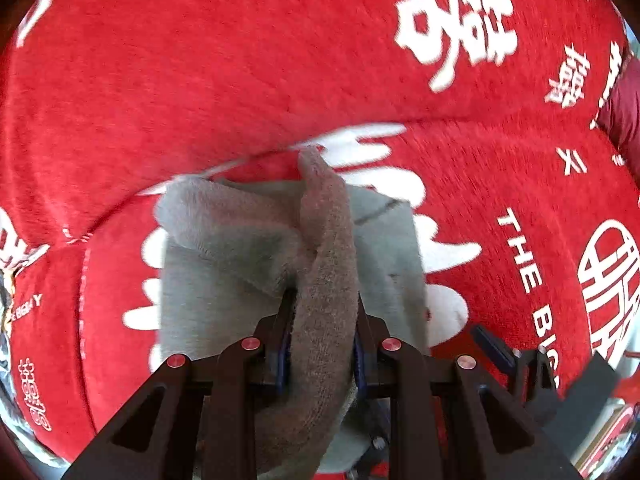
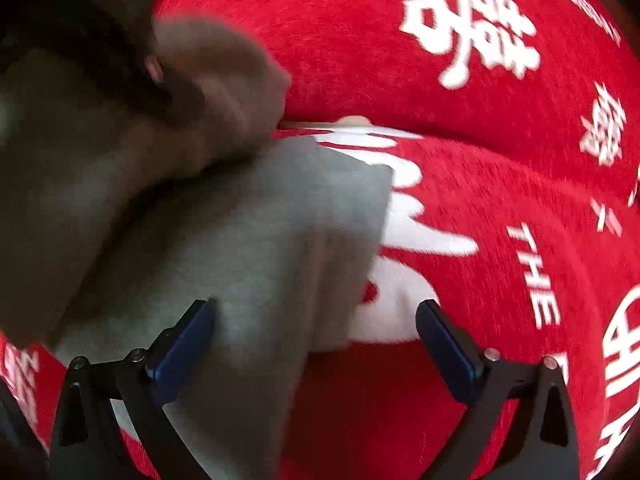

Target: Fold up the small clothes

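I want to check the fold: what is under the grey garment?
Under the grey garment lies the red cloth with white print. The left gripper pinches a lifted fold. The garment hides whatever else may lie beneath it.

Red plush cover (image 1: 200, 80) fills almost everything, bold white characters and Latin lettering printed on it. Big white character far right (image 1: 456, 28), smaller ones just right of it (image 1: 568, 80). Seam or fold line (image 1: 460, 120) crosses mid scene, splitting cover into far and near sections. Near right: white "THE BIG" lettering (image 1: 520, 256), beside it a round white emblem (image 1: 608, 288). Dark red padded thing at far right edge (image 1: 624, 112), cut off. Small lettering near left (image 1: 28, 306). Right wrist view shows same cover (image 2: 480, 380), blurred.
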Motion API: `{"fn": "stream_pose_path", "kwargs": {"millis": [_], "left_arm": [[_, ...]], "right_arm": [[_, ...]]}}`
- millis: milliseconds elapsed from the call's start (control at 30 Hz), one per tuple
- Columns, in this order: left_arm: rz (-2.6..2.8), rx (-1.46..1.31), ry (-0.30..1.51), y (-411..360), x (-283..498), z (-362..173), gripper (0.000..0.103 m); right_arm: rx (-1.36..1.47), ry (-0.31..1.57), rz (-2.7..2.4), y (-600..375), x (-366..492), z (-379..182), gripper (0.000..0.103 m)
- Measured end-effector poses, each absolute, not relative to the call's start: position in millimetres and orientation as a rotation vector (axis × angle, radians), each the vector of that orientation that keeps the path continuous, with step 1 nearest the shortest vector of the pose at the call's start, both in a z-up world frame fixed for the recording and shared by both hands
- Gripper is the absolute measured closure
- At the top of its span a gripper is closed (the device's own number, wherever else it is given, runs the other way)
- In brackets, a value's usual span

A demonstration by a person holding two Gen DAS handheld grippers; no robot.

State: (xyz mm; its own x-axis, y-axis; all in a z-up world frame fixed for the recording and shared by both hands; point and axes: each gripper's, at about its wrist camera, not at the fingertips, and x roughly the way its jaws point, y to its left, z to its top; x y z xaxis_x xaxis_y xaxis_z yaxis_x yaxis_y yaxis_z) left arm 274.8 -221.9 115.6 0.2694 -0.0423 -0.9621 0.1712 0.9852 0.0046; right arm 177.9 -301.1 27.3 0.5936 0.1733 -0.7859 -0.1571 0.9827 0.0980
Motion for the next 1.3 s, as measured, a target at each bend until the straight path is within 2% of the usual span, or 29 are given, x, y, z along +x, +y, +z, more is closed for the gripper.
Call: {"fn": "stream_pose_path", "kwargs": {"millis": [133,200,233,267,300,500,533,567,600,667,800,967,1067,1300], "left_arm": [[-0.218,0.133,1.332,-250,270,88,0.078],[-0.227,0.160,1.340,-259,268,79,0.075],[-0.223,0.195,1.325,-264,265,80,0.064],[-0.248,0.211,1.327,-267,263,84,0.045],[-0.271,0.204,1.326,-268,261,90,0.037],[-0.360,-0.003,1.227,-220,246,156,0.035],[-0.357,-0.051,1.202,-201,239,166,0.024],[-0.332,-0.069,1.187,-188,238,168,0.008],[-0.271,-0.083,1.157,-168,231,169,0.005],[-0.183,-0.087,1.119,-139,218,163,0.005],[-0.056,-0.063,1.170,-90,194,126,0.005],[-0.080,-0.081,1.168,-69,164,105,0.005],[-0.196,-0.084,1.145,-68,141,103,0.005],[-0.229,0.231,1.066,-109,105,80,0.005]], "right_arm": [[0.097,0.921,0.182,-329,164,21,0.002],[0.114,0.915,0.195,-337,158,22,0.002],[0.112,0.916,0.198,-339,155,23,0.002],[0.103,0.914,0.200,-340,152,24,0.002],[0.094,0.912,0.203,-340,149,26,0.002],[0.081,0.891,0.215,-347,123,41,0.002],[0.100,0.883,0.221,-349,118,45,0.002],[0.118,0.876,0.225,-352,115,48,0.002],[0.138,0.870,0.234,-354,113,53,0.002],[0.166,0.854,0.252,-353,111,60,0.002],[0.162,0.815,0.278,-340,108,79,0.002],[0.087,0.733,0.337,-306,109,108,0.002],[0.030,0.764,0.295,-288,125,109,0.002],[0.111,0.930,0.288,-278,162,84,0.005]]}}
